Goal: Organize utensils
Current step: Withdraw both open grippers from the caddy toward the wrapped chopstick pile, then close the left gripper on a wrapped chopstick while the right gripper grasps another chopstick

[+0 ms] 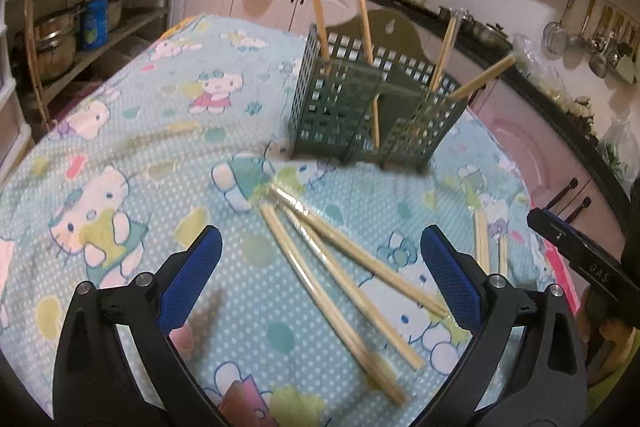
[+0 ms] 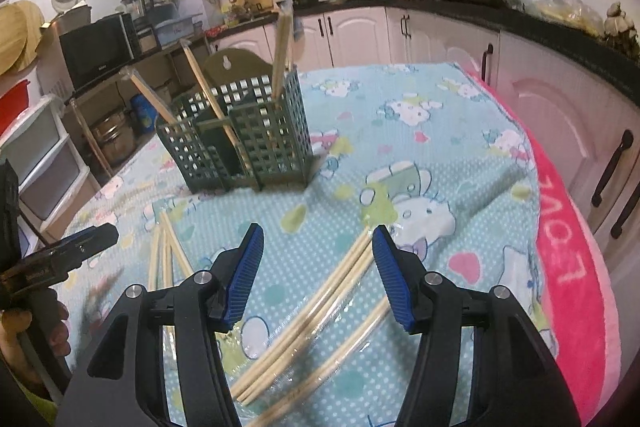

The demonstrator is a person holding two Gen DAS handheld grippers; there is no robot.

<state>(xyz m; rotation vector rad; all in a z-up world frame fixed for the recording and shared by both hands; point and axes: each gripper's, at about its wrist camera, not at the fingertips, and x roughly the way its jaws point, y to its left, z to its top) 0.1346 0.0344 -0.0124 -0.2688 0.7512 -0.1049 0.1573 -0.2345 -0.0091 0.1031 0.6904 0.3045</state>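
Blue-padded, my left gripper [image 1: 320, 267] hangs wide open over wrapped chopsticks [image 1: 340, 259] lying between its fingers, gripping nothing. My right gripper [image 2: 318, 259] is spread less wide above another wrapped bundle [image 2: 316, 311], also empty. Ahead of both stands the green slotted holder [image 1: 360, 111], chopsticks leaning inside.

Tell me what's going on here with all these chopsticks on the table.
A person holds a two-finger gripper in each hand and is sorting wrapped chopsticks into a green utensil basket on a cartoon-print tablecloth. Four chopsticks already stand tilted in the basket's compartments. The left gripper is open above a loose bunch of chopsticks lying on the cloth. The right gripper is also open, over another bunch. Neither holds anything yet.
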